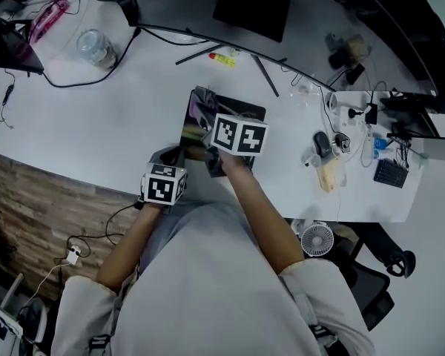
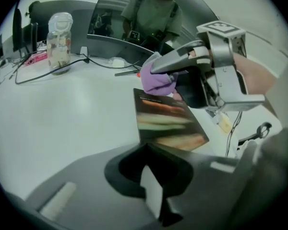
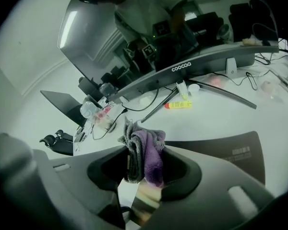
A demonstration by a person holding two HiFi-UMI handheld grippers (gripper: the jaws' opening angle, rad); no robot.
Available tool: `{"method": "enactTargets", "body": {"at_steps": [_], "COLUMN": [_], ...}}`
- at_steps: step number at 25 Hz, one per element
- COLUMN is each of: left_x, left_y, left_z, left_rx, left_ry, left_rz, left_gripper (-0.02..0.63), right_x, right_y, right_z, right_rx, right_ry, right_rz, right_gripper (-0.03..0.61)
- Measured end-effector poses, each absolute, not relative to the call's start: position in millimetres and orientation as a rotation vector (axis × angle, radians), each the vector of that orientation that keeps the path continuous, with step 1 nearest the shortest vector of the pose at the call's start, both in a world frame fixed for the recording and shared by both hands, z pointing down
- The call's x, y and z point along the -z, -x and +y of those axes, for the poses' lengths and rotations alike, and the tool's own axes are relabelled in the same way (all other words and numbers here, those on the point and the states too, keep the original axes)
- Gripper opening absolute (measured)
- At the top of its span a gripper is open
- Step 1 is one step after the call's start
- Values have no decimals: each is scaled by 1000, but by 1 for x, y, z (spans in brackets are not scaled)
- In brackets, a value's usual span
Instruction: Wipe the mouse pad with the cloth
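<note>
A dark mouse pad [image 1: 243, 113] with a coloured print lies on the white desk [image 1: 96, 124] in front of the person. My right gripper [image 3: 144, 150] is shut on a bunched purple and grey cloth [image 3: 149, 147] and holds it over the pad's far part [image 3: 221, 150]. In the left gripper view the cloth [image 2: 156, 83] hangs at the pad's [image 2: 168, 121] far edge under the right gripper. My left gripper [image 2: 151, 152] sits at the pad's near left corner, its jaws closed on that corner. In the head view it [image 1: 174, 158] is just left of the right gripper [image 1: 211, 128].
A glass jar [image 1: 95, 48] and black cables lie at the desk's far left. A yellow tube [image 1: 222, 59] lies under the curved monitor [image 3: 192, 66] behind the pad. At the right are a computer mouse [image 1: 322, 143] and small clutter. A small fan [image 1: 317, 238] stands below the desk edge.
</note>
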State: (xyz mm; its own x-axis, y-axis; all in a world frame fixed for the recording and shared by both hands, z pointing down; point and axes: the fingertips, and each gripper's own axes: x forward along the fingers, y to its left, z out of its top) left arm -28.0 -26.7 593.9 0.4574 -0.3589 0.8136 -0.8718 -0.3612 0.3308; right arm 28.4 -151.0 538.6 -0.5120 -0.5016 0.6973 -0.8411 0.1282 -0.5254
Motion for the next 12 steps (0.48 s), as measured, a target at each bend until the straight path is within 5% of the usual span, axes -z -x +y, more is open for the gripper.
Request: {"method": "enactTargets", "body": {"at_steps": [12], "left_x": [-595], "left_y": [30], "left_z": [-28], "left_rx": [-809], "left_ry": [-1961], "left_rz": [-1007], "left_gripper": [0], "right_x": [-572], "right_y": [-19], "right_z": [-158], "right_rx": [-1415], "right_ry": [-1323], "right_rz": [-1955], "right_gripper": [179]}}
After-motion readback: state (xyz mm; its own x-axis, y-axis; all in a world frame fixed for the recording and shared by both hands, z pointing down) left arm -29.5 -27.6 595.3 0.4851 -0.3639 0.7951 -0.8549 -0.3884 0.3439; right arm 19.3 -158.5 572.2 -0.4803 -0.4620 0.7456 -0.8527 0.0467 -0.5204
